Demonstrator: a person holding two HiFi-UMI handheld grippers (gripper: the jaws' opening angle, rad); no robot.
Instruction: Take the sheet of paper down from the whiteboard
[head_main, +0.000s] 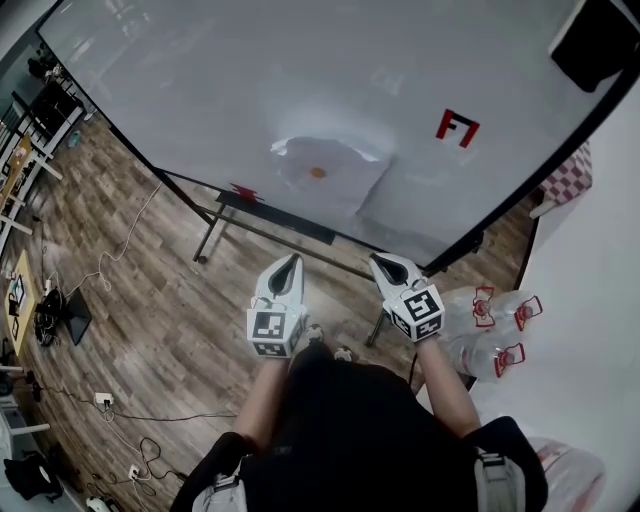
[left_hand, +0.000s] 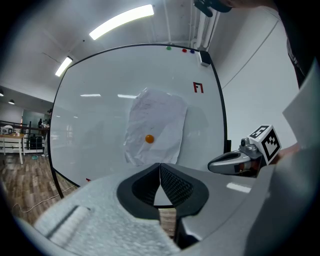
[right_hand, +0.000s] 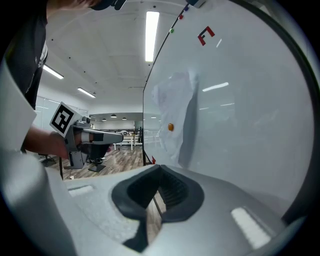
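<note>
A crumpled white sheet of paper (head_main: 325, 172) hangs on the whiteboard (head_main: 200, 90), pinned by a small orange magnet (head_main: 317, 172). The same paper (left_hand: 155, 127) with its magnet (left_hand: 149, 139) shows ahead in the left gripper view, and edge-on as paper (right_hand: 172, 112) in the right gripper view. My left gripper (head_main: 288, 268) is shut and empty, short of the board below the paper. My right gripper (head_main: 388, 266) is beside it, jaws together, nothing held. Both point toward the board.
A red F-shaped mark (head_main: 457, 127) sits right of the paper on the board. The board's black stand (head_main: 275, 218) runs below it over the wooden floor. Clear plastic bottles with red handles (head_main: 495, 320) lie at the right. Cables and a power strip (head_main: 100, 400) lie at the left.
</note>
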